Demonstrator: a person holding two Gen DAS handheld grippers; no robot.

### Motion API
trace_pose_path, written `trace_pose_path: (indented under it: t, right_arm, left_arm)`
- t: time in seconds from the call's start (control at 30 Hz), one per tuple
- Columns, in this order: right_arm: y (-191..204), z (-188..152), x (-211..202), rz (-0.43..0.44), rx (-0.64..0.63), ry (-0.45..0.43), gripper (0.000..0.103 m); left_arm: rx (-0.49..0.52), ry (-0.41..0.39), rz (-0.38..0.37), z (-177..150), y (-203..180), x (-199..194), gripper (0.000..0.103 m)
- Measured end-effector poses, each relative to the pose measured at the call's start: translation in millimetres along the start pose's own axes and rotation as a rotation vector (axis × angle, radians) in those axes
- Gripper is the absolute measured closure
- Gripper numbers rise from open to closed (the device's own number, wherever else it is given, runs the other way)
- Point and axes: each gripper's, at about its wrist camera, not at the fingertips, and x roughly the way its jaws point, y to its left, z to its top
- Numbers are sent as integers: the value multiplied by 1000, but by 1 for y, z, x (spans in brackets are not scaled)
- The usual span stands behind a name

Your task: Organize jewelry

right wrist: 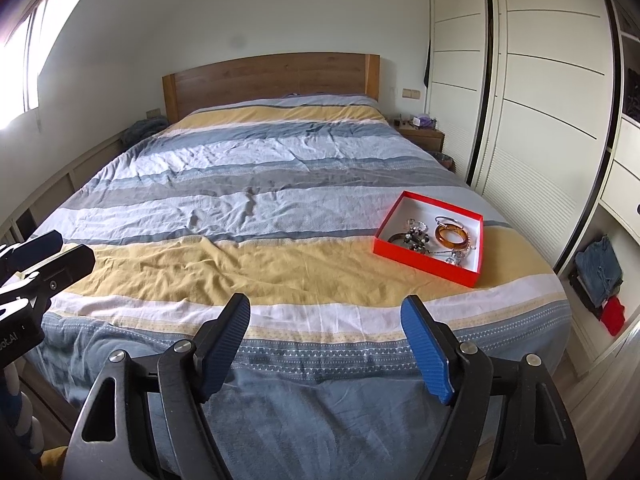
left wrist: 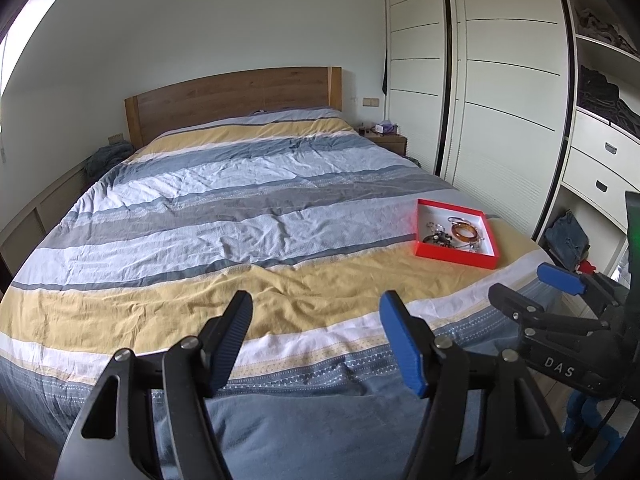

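The left gripper [left wrist: 316, 340] is filling the bottom of its own view, jaws standing wide apart with nothing between them, hanging over the foot of the bed [left wrist: 224, 208]. The right gripper [right wrist: 326, 344] is doing the same in its view, jaws spread and gripping nothing.

The tray [left wrist: 454, 254], red outside and white inside, is lying on the yellow stripe of the cover at right of centre in the left view. In the right view the tray [right wrist: 424, 266] is sitting closer to the middle right and showing its contents more plainly: an amber bangle [right wrist: 452, 237], a silver bangle [right wrist: 447, 221] just behind it, a dark beaded piece [right wrist: 416, 240] to its left and some clear sparkling bits at the near right corner. In the left view the amber bangle [left wrist: 465, 233] is readable, while the rest is blurring into a small tangle.

Each view is catching the other tool. The right gripper [left wrist: 532, 288] is showing at the lower right edge of the left view, its jaws parted; the left gripper [right wrist: 60, 254] is peeking in at the left edge of the right view.

Only the left view is showing open shelves [left wrist: 600, 40] with folded clothes at the upper right. Only the right view is showing a bright window [right wrist: 24, 64] at the upper left. Both are showing the headboard [right wrist: 272, 76] and the wardrobe [right wrist: 552, 100].
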Motion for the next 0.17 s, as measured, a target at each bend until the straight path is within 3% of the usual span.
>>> trace_pose_path:
  t: [0.17]
  right_arm:
    - [0,-2,2,-4,-10,0,22]
  left_arm:
    - [-2,4,-1,-2,1,3,39]
